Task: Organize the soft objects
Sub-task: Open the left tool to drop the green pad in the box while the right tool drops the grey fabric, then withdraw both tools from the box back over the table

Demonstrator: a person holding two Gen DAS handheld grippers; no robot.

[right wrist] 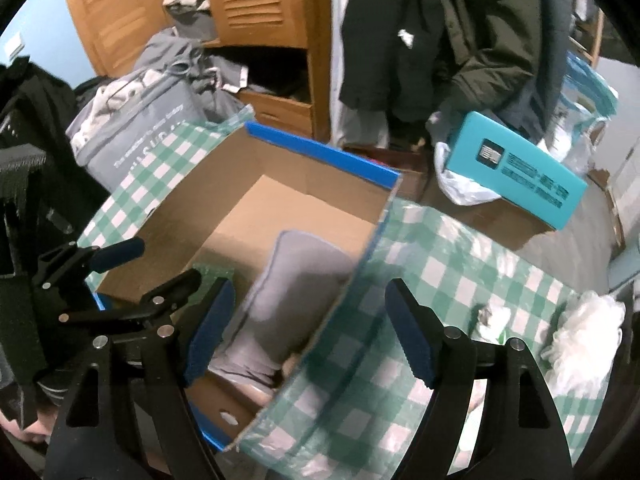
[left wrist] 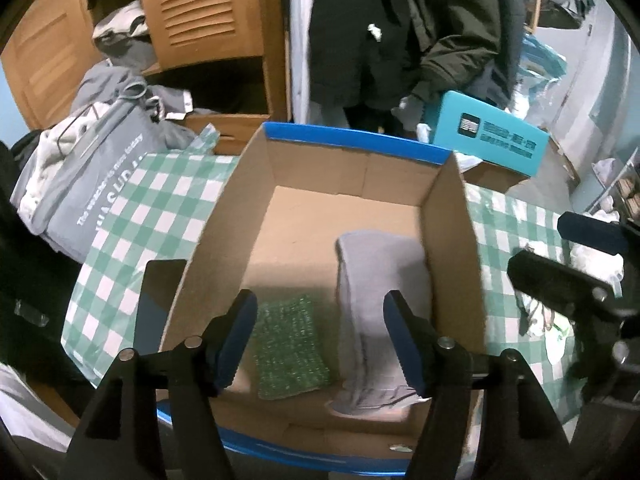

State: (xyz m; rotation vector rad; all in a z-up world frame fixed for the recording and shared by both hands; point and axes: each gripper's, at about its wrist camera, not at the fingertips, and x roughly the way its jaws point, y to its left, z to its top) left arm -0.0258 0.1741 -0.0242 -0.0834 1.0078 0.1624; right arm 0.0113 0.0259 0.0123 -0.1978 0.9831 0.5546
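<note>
An open cardboard box (left wrist: 352, 140) with a blue rim stands on a green checked cloth (left wrist: 132, 216). Inside it, a folded grey cloth (left wrist: 380, 280) lies along the right wall and a green textured pad (left wrist: 292, 344) lies near the front. My left gripper (left wrist: 320, 320) hangs open above both, holding nothing. My right gripper (right wrist: 310, 320) is open and empty over the right wall of the box (right wrist: 320, 152), with the grey cloth (right wrist: 296, 280) below it. A white fluffy item (right wrist: 588, 320) lies on the checked cloth to the right. Each gripper shows in the other's view: the right gripper (left wrist: 576, 252) and the left gripper (right wrist: 148, 268).
A grey bag stuffed with clothes (left wrist: 92, 184) sits left of the box. A teal carton (left wrist: 488, 136) rests behind on the right. A wooden louvred cabinet (left wrist: 208, 12) and hanging dark coats (left wrist: 400, 20) fill the background. A small white scrap (right wrist: 492, 316) lies near the fluffy item.
</note>
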